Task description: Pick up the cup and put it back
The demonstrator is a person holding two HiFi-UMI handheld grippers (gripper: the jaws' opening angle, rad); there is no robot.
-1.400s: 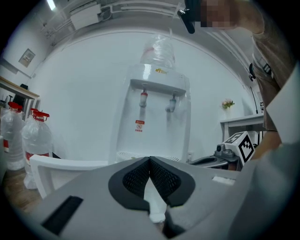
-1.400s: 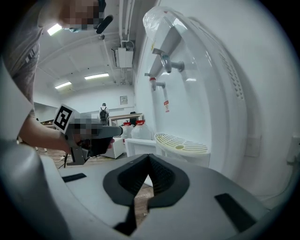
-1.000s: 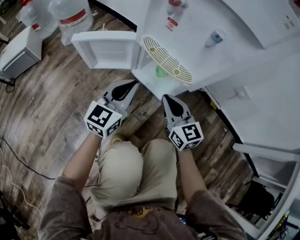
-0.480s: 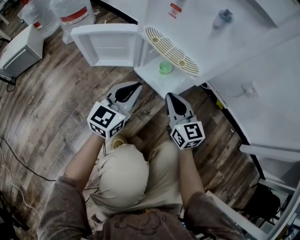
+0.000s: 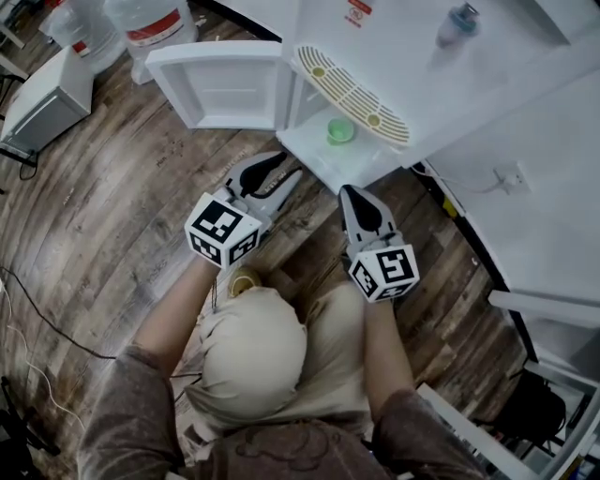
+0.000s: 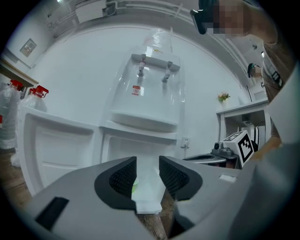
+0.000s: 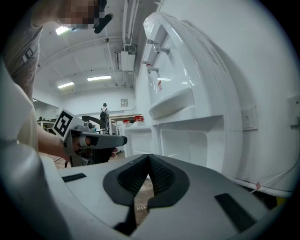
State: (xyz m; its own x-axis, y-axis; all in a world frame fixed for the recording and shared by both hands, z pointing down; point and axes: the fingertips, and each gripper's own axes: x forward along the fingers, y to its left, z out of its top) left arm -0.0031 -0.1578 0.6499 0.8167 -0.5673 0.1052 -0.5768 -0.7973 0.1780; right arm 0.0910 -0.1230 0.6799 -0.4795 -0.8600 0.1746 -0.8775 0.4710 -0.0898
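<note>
A small green cup [image 5: 340, 130] stands on the white shelf [image 5: 319, 155] inside the water dispenser's open lower cabinet. My left gripper [image 5: 289, 167] hovers over the wood floor just short of that shelf, pointing at it. Its jaws are opening with nothing between them; a sliver of the cup [image 6: 135, 187] shows through the gap of the left gripper [image 6: 147, 176]. My right gripper [image 5: 349, 192] hangs beside it, a little nearer to me, below the shelf's front edge. The right gripper [image 7: 149, 159] is shut and empty. The left gripper [image 7: 96, 139] appears to its left there.
The cabinet door [image 5: 225, 84] swings open to the left of the shelf. The dispenser's drip grille [image 5: 352, 94] overhangs the cup. Large water bottles [image 5: 155, 23] and a grey box [image 5: 42, 98] stand on the floor at the left. Cables [image 5: 37, 328] trail on the floor.
The left gripper's jaws have parted from shut. Both grippers have edged a little closer to the cabinet shelf.
</note>
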